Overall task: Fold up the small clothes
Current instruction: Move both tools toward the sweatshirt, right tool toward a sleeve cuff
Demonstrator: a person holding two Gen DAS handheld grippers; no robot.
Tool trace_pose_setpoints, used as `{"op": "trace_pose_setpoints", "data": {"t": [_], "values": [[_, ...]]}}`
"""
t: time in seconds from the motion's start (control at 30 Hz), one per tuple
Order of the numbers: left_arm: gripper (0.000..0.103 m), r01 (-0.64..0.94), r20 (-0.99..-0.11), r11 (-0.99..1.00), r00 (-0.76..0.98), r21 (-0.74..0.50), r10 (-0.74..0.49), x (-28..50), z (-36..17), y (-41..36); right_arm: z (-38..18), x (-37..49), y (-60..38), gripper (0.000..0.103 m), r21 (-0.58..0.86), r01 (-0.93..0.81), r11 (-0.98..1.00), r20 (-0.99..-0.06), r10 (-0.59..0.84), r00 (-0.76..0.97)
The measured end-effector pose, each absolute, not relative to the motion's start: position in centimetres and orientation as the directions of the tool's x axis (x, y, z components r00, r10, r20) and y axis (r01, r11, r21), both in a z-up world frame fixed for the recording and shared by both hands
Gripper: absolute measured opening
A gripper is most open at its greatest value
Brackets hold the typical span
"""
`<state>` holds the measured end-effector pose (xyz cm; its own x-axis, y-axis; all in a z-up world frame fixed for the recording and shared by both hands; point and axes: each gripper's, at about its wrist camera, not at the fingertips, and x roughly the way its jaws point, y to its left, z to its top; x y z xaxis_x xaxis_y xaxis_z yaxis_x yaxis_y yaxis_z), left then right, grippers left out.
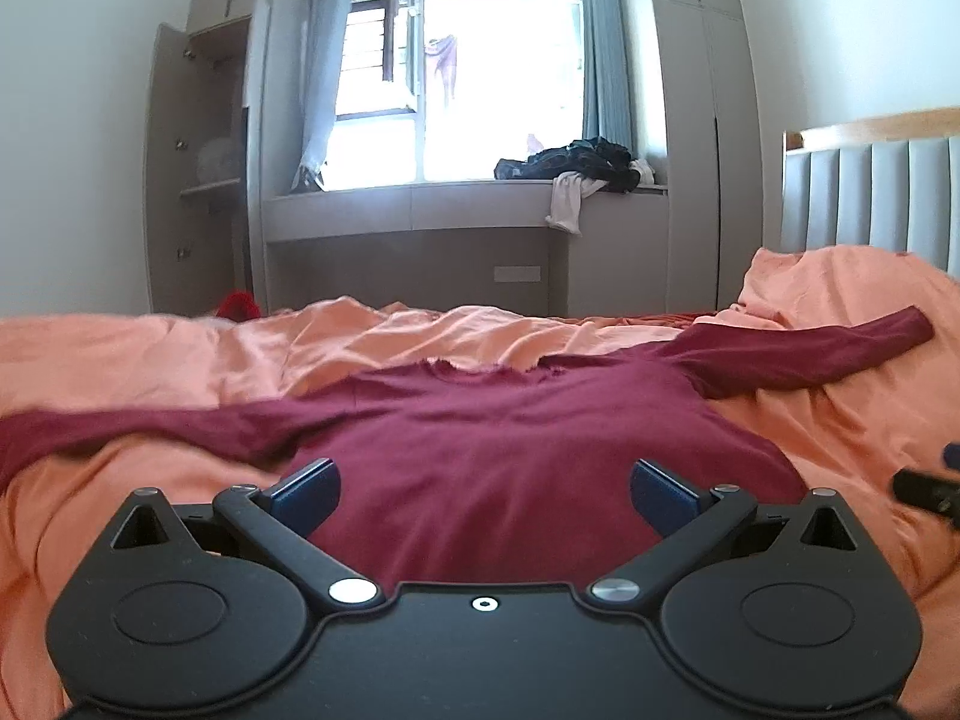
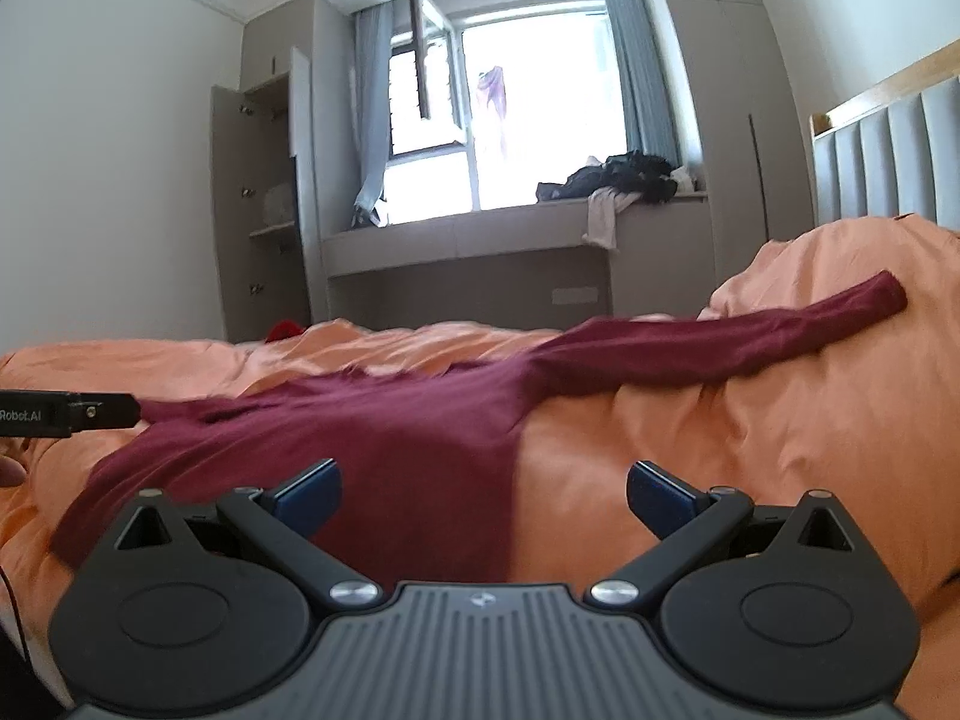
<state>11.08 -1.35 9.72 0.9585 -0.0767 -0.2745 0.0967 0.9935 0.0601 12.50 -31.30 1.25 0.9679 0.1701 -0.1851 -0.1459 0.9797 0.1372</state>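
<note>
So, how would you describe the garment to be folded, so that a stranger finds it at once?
Look at the bed with the orange cover in front of the window. The dark red long-sleeved top lies spread flat on it, sleeves out to both sides. The other clothes sit piled on the window ledge, dark and white.

rumpled orange bed [image 1: 150, 348] carries a maroon long-sleeved top [image 1: 510, 438] spread flat.

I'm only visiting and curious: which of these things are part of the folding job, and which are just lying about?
In the job: maroon long-sleeved top, left gripper, right gripper.
Lying about: dark clothes pile on the window ledge, red item past the bed, orange bedding.
</note>
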Motion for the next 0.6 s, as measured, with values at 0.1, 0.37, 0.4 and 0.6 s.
{"op": "trace_pose_setpoints", "data": {"t": [0.1, 0.37, 0.4, 0.6], "values": [[0.103, 0.105, -0.279, 0.992, 0.957, 0.075, -0.080, 14.1, 10.2, -1.8, 1.9, 15.2, -33.9, 0.103, 0.150, -0.119, 0.981, -0.219, 0.150, 0.964], [0.103, 0.094, -0.310, 0.995, 0.948, 0.033, -0.079, 22.5, 9.8, -2.6, 3.1, 23.6, -42.3, 0.103, 0.217, 0.104, 0.971, -0.274, -0.042, 0.961], [0.103, 0.074, -0.308, 0.997, 0.949, 0.026, -0.062, 23.3, 9.5, -2.5, 3.0, 24.6, -43.1, 0.103, 0.217, 0.143, 0.966, -0.284, -0.078, 0.956], [0.103, 0.053, -0.341, 0.998, 0.939, 0.013, -0.046, 26.6, 7.5, -1.2, 2.3, 30.3, -47.3, 0.103, 0.159, 0.305, 0.939, -0.282, -0.253, 0.925]]}}
